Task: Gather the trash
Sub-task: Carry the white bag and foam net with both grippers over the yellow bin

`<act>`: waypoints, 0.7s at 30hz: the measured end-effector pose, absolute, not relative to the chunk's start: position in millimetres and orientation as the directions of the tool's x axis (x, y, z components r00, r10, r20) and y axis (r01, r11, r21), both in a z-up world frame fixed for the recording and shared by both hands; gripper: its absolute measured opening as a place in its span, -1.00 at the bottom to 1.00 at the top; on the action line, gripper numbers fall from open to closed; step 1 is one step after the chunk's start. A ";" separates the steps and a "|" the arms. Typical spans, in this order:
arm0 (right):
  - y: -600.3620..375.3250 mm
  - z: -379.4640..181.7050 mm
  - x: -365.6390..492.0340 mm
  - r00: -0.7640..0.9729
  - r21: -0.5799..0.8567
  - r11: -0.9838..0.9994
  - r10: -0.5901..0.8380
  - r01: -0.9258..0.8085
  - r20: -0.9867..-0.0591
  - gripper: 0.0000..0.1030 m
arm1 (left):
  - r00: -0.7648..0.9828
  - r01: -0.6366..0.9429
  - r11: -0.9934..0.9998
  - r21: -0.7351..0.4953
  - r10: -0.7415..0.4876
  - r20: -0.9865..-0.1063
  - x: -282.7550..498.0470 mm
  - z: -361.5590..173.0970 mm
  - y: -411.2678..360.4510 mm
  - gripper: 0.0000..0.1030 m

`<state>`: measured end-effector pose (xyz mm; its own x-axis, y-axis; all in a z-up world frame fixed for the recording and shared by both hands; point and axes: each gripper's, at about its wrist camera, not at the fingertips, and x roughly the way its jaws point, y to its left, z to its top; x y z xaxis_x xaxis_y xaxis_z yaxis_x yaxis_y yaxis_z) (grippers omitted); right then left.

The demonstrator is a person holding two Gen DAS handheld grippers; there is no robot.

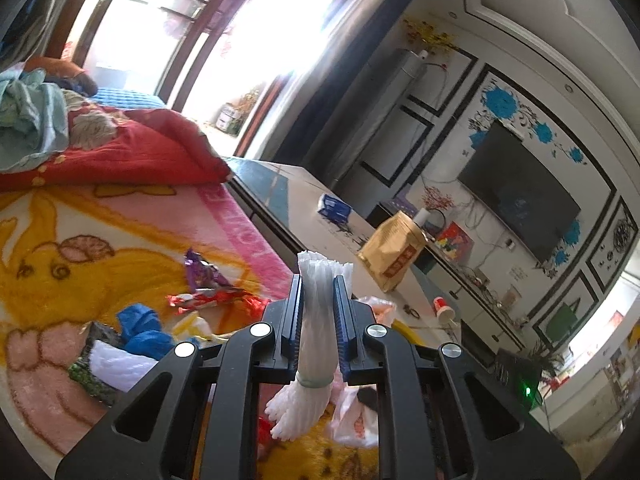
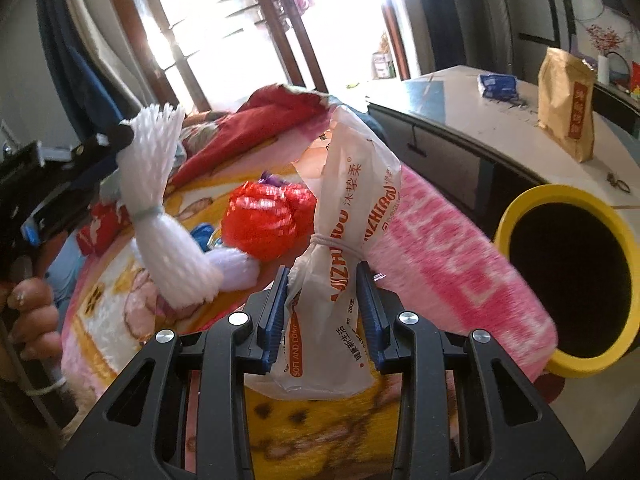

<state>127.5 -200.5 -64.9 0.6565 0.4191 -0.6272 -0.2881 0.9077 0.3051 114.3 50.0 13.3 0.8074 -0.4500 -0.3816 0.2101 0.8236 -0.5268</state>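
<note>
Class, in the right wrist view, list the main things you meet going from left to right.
hand → white foam net → red mesh ball → tied plastic wrapper → yellow-rimmed bin

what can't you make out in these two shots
- Yellow bin, right wrist view: inside is black shadow, contents unseen.
- White foam net, left wrist view: its middle sits behind the left claw pads.
- Brown paper bag, left wrist view: label too small to read.
- Window, both views: overexposed glare hides outdoors.

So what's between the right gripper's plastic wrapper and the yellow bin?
In the right wrist view, only the pink blanket edge lies between the plastic wrapper and the yellow bin.
</note>
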 end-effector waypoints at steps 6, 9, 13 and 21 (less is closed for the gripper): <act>-222.2 -58.3 131.1 0.696 0.297 0.925 0.375 -0.237 -0.613 -0.48 | 0.781 0.262 0.818 -0.511 -0.491 -0.385 113.0 14.6 27.7 -0.73; -235.4 -56.1 134.7 0.711 0.300 0.931 0.354 -0.207 -0.608 -0.48 | 0.769 0.284 0.820 -0.497 -0.505 -0.393 114.9 13.2 16.8 -0.73; -249.7 -53.4 138.7 0.733 0.294 0.940 0.323 -0.174 -0.598 -0.48 | 0.755 0.302 0.821 -0.485 -0.516 -0.405 118.7 10.1 2.8 -0.73; -278.7 -51.0 142.1 0.775 0.278 0.955 0.251 -0.101 -0.580 -0.48 | 0.730 0.352 0.813 -0.463 -0.548 -0.409 126.2 10.8 -26.1 -0.73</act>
